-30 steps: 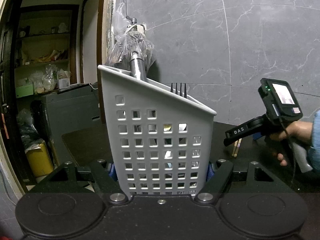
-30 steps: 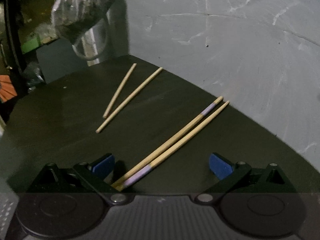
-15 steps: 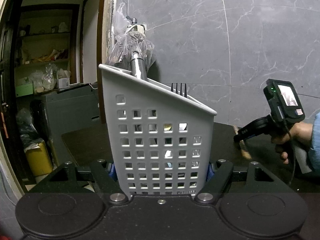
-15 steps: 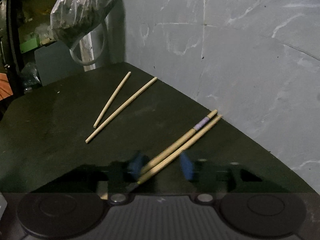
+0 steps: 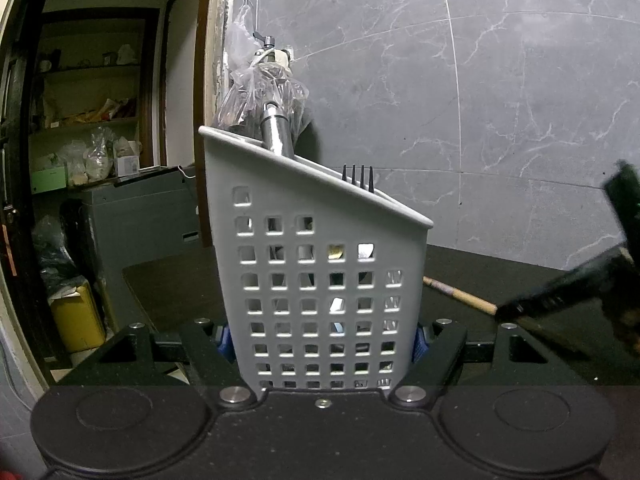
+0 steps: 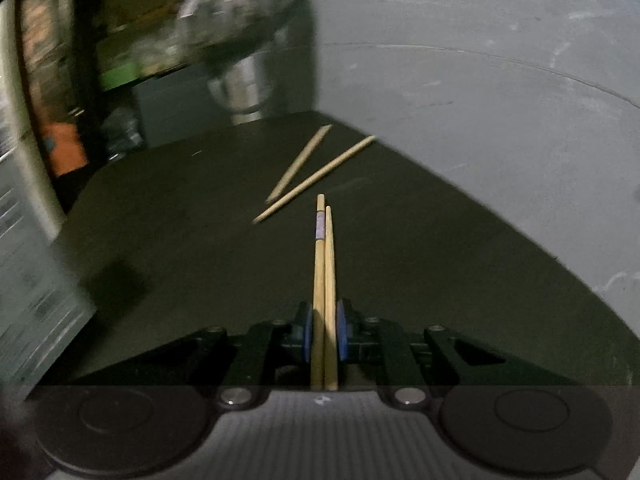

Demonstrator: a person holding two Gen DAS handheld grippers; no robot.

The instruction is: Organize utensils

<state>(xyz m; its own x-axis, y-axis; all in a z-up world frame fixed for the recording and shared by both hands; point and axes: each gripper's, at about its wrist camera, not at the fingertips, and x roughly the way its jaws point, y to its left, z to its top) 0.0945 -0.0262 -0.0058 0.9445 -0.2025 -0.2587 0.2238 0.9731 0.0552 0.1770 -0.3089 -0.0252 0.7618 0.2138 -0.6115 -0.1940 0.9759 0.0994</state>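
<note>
Closing jaws of the right gripper (image 6: 323, 334) pinch a pair of chopsticks (image 6: 325, 280) between blue pads (image 6: 306, 332), tips pointing toward the dark desk's (image 6: 440, 264) far corner, where two loose chopsticks (image 6: 316, 174) lie crossed near the wall. Left gripper (image 5: 322, 338) clamps the white utensil basket (image 5: 316, 280), upright near the desk's front edge, black fork tines (image 5: 358, 178) above its rim.

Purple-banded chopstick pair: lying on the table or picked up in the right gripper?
Picked up. The chopstick pair sits between the closing right gripper pads, pointing forward above the table; two plain chopsticks remain lying there.
</note>
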